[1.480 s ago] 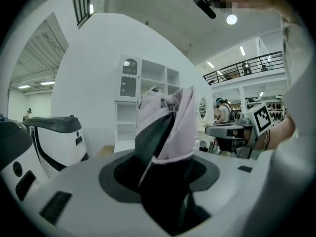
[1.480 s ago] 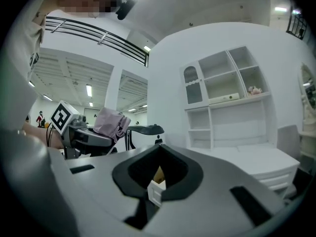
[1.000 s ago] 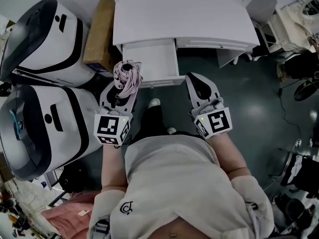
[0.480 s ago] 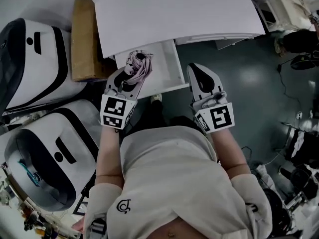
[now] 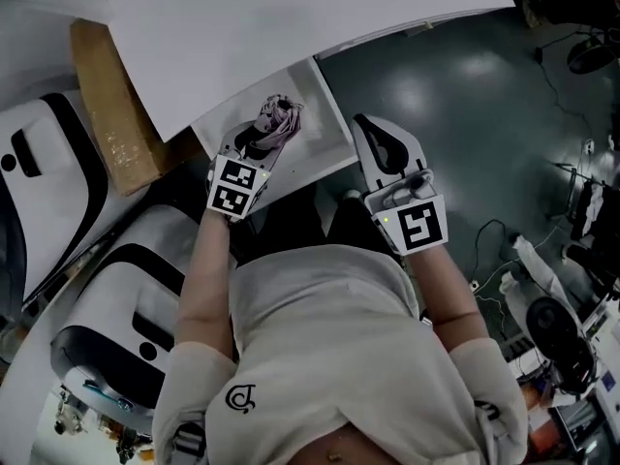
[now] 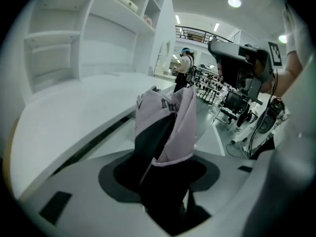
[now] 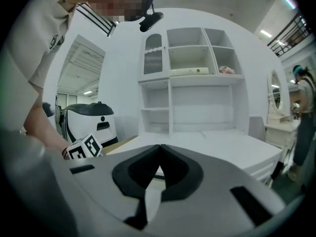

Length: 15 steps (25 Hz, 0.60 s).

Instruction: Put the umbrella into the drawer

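A folded pink and black umbrella (image 5: 279, 120) stands up between the jaws of my left gripper (image 5: 260, 141), which is shut on it. It hangs over the open white drawer (image 5: 322, 114) of the white desk (image 5: 291, 17). In the left gripper view the umbrella (image 6: 170, 117) fills the middle, with the left gripper (image 6: 165, 181) closed round its dark lower part. My right gripper (image 5: 380, 151) is to the right of the drawer, over the dark floor, shut and holding nothing. In its own view the right gripper (image 7: 159, 148) has its tips together.
A brown cardboard box (image 5: 111, 129) lies left of the desk. Large white and black rounded machines (image 5: 39, 192) (image 5: 126, 308) stand at the left. Dark floor (image 5: 465, 95) lies to the right. White hutch shelves (image 7: 190, 83) rise behind the desk top.
The left gripper has carried the umbrella forward and down, from in front of the drawer to over it. The right gripper has shifted forward a little. The head view has swung, tilting the desk.
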Tool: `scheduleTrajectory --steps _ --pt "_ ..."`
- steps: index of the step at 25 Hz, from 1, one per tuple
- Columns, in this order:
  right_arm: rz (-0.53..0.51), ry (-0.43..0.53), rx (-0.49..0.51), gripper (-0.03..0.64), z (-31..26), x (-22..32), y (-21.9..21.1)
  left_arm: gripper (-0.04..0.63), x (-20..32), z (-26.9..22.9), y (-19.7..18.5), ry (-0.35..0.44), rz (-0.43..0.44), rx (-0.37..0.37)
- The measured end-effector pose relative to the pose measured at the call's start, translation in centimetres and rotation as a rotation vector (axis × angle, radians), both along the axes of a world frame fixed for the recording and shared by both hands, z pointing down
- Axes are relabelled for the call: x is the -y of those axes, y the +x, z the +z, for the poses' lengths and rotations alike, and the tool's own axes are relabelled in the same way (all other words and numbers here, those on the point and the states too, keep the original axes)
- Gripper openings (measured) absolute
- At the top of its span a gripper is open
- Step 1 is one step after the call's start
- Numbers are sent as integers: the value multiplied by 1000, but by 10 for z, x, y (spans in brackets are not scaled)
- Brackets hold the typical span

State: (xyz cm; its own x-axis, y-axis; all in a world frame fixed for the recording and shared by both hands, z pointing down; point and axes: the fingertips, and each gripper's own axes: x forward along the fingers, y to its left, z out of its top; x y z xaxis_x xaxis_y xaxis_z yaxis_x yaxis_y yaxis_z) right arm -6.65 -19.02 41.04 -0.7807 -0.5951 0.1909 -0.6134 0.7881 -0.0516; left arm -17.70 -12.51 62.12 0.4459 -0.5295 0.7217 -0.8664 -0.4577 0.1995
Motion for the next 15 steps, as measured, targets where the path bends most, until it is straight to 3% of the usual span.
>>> scheduleTrajectory --steps 8,15 --pt "87 -94 -53 8 57 11 20 227 8 84 15 -160 99 9" --pt "110 -108 -74 8 80 22 31 229 3 136 17 -286 97 -3"
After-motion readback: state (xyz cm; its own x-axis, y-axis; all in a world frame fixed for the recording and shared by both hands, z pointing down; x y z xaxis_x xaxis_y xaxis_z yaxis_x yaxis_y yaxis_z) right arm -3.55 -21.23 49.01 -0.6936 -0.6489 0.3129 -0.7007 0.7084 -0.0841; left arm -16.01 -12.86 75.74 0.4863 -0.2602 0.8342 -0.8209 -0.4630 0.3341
